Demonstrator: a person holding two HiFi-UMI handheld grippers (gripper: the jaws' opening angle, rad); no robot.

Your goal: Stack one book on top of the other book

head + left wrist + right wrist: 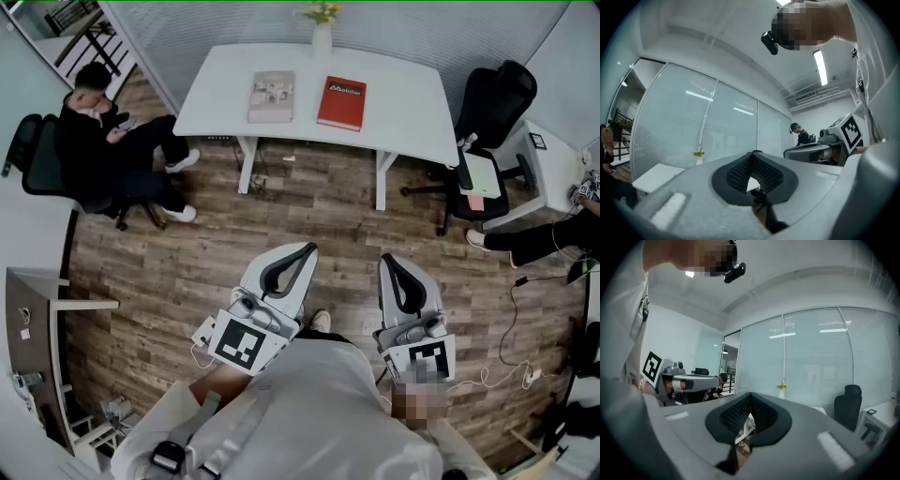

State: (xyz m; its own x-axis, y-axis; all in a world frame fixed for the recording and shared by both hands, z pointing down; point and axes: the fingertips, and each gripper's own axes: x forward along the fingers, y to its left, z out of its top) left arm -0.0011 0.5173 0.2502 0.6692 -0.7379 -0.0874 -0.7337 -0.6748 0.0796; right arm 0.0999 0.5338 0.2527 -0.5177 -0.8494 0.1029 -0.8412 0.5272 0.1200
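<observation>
Two-handed, holding left gripper [307,248] and right gripper [390,259] roughly level before the body with jaws closed on nothing — pointing toward white table [405,105], well apart, bearing grey book [272,96] and red book [341,103] flat, side by side

A white table [403,98] on a wood-plank floor [187,272] carries two closed books lying flat, side by side and apart: a pale book [272,97] to the left, a red book [341,102] to the right; a white vase [322,39] of yellow flowers stands at its far edge
</observation>
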